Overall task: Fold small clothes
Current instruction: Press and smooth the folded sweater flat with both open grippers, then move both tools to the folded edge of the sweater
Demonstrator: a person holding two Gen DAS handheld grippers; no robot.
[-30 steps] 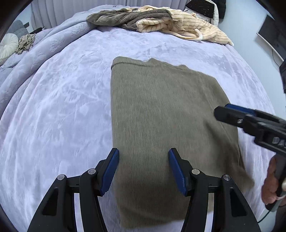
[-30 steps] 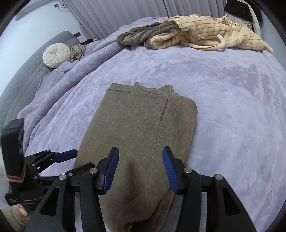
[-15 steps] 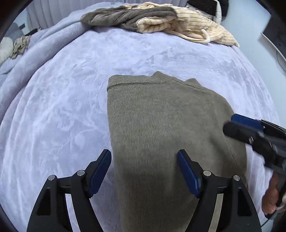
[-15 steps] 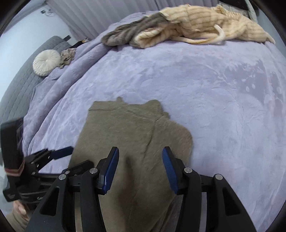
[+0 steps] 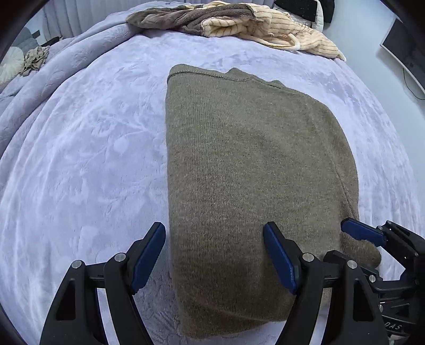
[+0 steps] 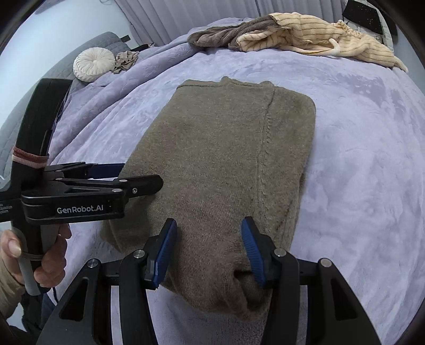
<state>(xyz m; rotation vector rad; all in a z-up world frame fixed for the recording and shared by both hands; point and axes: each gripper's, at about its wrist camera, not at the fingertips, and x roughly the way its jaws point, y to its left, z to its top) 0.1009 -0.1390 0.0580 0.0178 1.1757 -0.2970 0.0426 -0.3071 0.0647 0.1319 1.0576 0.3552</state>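
Note:
An olive knit sweater (image 5: 249,164) (image 6: 223,164) lies folded into a long rectangle on the lavender blanket (image 5: 85,164) (image 6: 366,169). My left gripper (image 5: 213,252) (image 6: 142,175) is open and hovers low at the sweater's near left corner, whose left edge runs just inside the left finger. My right gripper (image 6: 208,248) is open too, its blue pads (image 6: 251,246) straddling the bunched near right end of the sweater. In the left wrist view only one blue fingertip of the right gripper (image 5: 361,233) shows, at the cloth's right edge. Neither gripper pinches the fabric.
A cream striped garment (image 5: 279,29) (image 6: 318,37) and a brown-grey one (image 5: 186,18) (image 6: 225,34) are heaped at the bed's far edge. A round white cushion (image 6: 93,63) and a crumpled beige cloth (image 6: 126,59) lie far left. A hand (image 6: 50,257) holds the left gripper's handle.
The left jaws have spread wider. Both grippers have come down to the sweater's near end, and the right one now sits close beside the left.

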